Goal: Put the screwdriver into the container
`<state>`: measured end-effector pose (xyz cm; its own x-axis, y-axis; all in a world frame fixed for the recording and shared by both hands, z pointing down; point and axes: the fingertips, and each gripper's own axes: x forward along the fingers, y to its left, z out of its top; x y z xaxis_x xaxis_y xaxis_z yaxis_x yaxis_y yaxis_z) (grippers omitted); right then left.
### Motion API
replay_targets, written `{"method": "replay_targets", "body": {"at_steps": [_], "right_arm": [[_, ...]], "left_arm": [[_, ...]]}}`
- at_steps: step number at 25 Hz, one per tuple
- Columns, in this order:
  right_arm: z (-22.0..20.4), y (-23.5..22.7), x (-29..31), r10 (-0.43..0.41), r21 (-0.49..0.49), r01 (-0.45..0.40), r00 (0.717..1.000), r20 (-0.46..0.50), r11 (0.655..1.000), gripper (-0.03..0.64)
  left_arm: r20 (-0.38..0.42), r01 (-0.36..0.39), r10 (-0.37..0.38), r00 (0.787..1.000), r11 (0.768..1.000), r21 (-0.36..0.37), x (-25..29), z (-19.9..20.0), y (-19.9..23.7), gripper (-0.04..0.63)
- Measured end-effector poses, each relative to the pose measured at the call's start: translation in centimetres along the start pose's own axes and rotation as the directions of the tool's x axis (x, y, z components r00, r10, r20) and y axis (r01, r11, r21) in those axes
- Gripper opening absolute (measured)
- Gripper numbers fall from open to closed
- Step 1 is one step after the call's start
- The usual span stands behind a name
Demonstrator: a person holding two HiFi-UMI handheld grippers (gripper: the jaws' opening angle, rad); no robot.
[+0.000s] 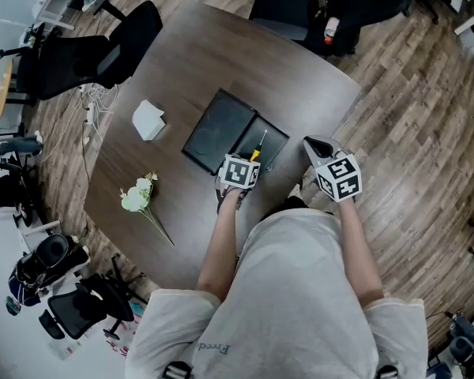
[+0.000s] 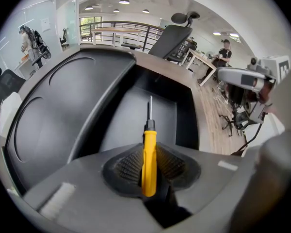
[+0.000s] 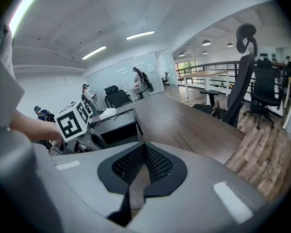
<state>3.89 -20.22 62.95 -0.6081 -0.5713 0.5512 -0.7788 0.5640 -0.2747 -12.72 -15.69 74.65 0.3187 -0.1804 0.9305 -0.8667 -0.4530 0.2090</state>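
The jaws of the left gripper (image 2: 149,152) are clamping the slim yellow-handled screwdriver (image 2: 148,164), its tip pointing over the open black plastic container (image 2: 131,115) on the brown wooden desk (image 3: 184,125). Lowering it flat before releasing should prevent bouncing. The right gripper (image 3: 144,154) is idling, jaws together and empty.

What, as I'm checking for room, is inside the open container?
Only the container's bare dark floor shows; the screwdriver in the left gripper is held over it. The gripper covers the near end.
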Motion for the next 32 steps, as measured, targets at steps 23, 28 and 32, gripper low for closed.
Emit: {"method": "replay_targets", "body": {"at_steps": [23, 28, 32], "right_arm": [[0.1, 0.5, -0.7, -0.008, -0.005, 0.008, 1.0, 0.019, 1.0, 0.001], [0.0, 0.8, -0.8, -0.008, -0.009, 0.008, 1.0, 0.022, 1.0, 0.002], [0.0, 1.1, -1.1, -0.006, -0.014, 0.007, 1.0, 0.024, 1.0, 0.002]], "left_arm": [[0.028, 0.043, -0.043, 0.999, 0.999, 0.015, -0.8, 0.2, -0.8, 0.167], [0.041, 0.035, -0.036, 0.998, 0.999, 0.02, -1.3, 0.2, -1.0, 0.167], [0.055, 0.029, -0.03, 0.998, 0.999, 0.023, -1.8, 0.2, -1.2, 0.166]]}}
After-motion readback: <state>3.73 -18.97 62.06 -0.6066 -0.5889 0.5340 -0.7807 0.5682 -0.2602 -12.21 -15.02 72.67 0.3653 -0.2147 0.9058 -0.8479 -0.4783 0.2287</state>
